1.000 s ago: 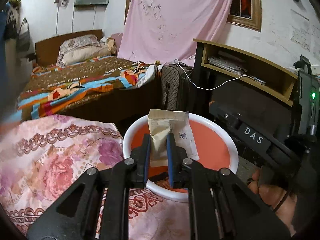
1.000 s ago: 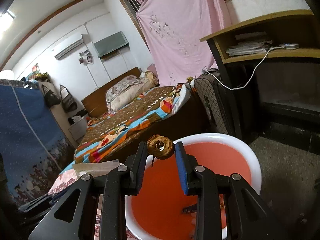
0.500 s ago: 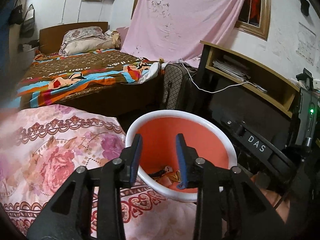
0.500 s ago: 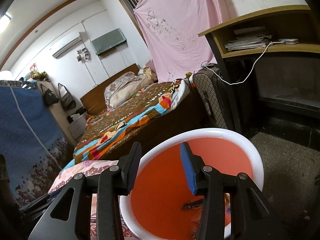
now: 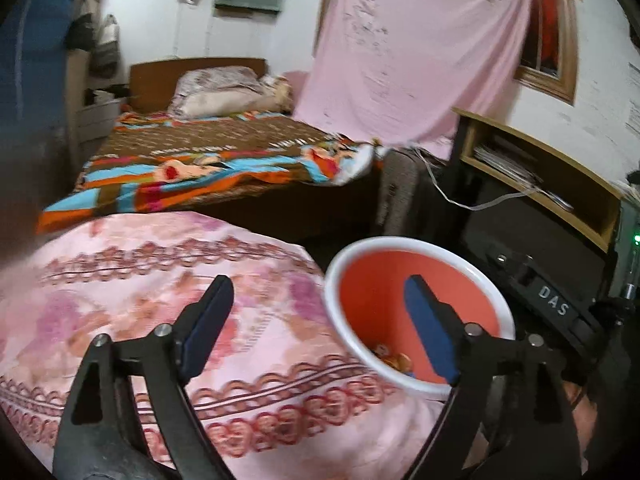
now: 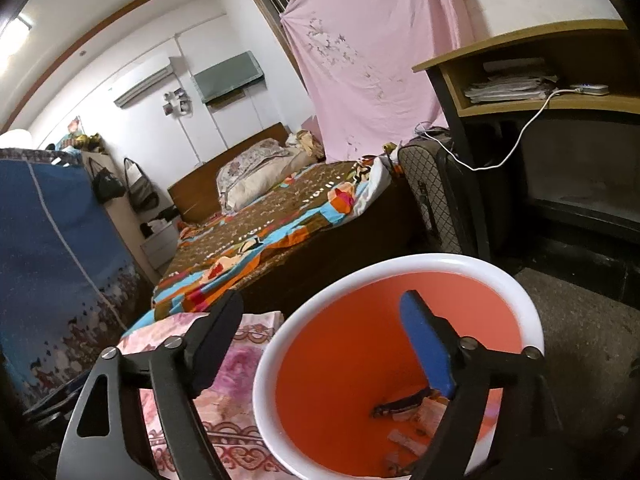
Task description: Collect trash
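Left wrist view: the left gripper [image 5: 318,320] angles down over the pink floral cloth [image 5: 168,280]. The orange bin [image 5: 420,276] with a white rim sits at 4 o'clock, trash [image 5: 394,362] in its bottom; a bed [image 5: 224,152] lies at 11 o'clock. Its jaws have just been opening and stand wide apart, empty.

Right wrist view: the right gripper [image 6: 320,330] tilts down over the bin [image 6: 360,360], scraps [image 6: 404,404] inside at 5 o'clock. Its jaws have just been opening too, nothing between them.

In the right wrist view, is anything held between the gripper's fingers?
No. The right gripper stands wide open over the orange bin with nothing between its fingers; scraps lie at the bin's bottom.
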`<action>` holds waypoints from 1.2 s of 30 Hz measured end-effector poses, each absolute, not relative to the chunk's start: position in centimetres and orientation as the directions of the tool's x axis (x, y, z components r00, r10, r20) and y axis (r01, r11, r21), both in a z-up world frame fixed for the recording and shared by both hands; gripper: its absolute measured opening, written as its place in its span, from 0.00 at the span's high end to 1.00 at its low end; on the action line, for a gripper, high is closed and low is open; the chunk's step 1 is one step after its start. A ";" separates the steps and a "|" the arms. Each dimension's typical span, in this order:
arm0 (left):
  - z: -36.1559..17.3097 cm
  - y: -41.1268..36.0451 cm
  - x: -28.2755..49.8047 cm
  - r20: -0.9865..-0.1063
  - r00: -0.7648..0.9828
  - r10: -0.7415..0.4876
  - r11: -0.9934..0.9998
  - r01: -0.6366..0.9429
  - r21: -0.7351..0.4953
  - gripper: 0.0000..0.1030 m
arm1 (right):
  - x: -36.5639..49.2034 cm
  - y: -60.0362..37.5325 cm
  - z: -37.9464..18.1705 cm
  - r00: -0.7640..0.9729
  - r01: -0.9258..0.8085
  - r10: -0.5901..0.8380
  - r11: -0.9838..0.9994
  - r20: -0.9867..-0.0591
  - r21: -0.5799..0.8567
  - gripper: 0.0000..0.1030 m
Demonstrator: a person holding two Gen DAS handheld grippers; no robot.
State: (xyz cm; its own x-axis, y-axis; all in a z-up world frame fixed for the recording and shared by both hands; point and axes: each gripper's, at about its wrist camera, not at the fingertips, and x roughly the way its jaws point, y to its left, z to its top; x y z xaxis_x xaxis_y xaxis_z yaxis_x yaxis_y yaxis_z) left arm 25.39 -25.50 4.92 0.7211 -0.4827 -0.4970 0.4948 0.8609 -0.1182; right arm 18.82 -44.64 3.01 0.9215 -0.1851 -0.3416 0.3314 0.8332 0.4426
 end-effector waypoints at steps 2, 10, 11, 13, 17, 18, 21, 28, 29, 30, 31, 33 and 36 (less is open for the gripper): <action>5.1 -24.7 25.3 -0.485 0.744 -0.460 0.874 0.475 -0.100 0.19 | 18.9 -44.4 3.0 0.922 0.332 -0.188 0.836 -0.339 0.437 0.12; 6.5 -21.4 23.7 -0.410 0.811 -0.417 0.904 0.418 -0.093 0.11 | 18.7 -43.1 3.7 0.929 0.318 -0.197 0.856 -0.313 0.408 0.00; 6.6 -21.0 23.5 -0.403 0.818 -0.410 0.908 0.410 -0.091 0.11 | 18.6 -42.9 3.9 0.933 0.310 -0.194 0.861 -0.304 0.402 0.00; 6.8 -20.4 23.1 -0.391 0.833 -0.392 0.916 0.393 -0.082 0.11 | 18.4 -42.4 4.3 0.939 0.297 -0.190 0.871 -0.288 0.391 0.00; 7.1 -18.9 22.4 -0.373 0.858 -0.353 0.933 0.352 -0.074 0.11 | 18.1 -41.2 4.8 0.946 0.278 -0.187 0.887 -0.264 0.370 0.00; 7.1 -18.5 22.2 -0.371 0.862 -0.346 0.936 0.343 -0.076 0.11 | 18.0 -40.8 4.9 0.948 0.273 -0.186 0.891 -0.259 0.362 0.00; 7.0 -16.9 21.6 -0.363 0.876 -0.318 0.947 0.310 -0.081 0.11 | 17.5 -39.6 5.1 0.953 0.258 -0.180 0.903 -0.244 0.344 0.00; 6.2 -13.3 19.2 -0.358 0.904 -0.233 0.972 0.220 -0.076 0.11 | 15.8 -36.7 5.4 0.968 0.192 -0.132 0.935 -0.213 0.297 0.00; 6.0 -12.7 18.8 -0.359 0.907 -0.222 0.975 0.207 -0.080 0.11 | 15.5 -36.4 5.4 0.970 0.186 -0.128 0.939 -0.205 0.291 0.00; 5.8 -12.2 18.4 -0.358 0.909 -0.213 0.977 0.196 -0.085 0.11 | 15.2 -36.2 5.4 0.972 0.181 -0.127 0.940 -0.198 0.288 0.00; 5.8 -11.9 18.2 -0.358 0.911 -0.207 0.978 0.188 -0.087 0.11 | 14.8 -35.9 5.4 0.974 0.177 -0.125 0.942 -0.189 0.286 0.00; 5.7 -11.0 17.3 -0.348 0.919 -0.186 0.982 0.165 -0.090 0.11 | 14.0 -35.4 5.5 0.979 0.165 -0.121 0.945 -0.165 0.284 0.00; 5.6 -10.1 16.3 -0.337 0.929 -0.155 0.987 0.133 -0.088 0.11 | 12.7 -34.2 5.5 0.985 0.144 -0.110 0.950 -0.134 0.279 0.00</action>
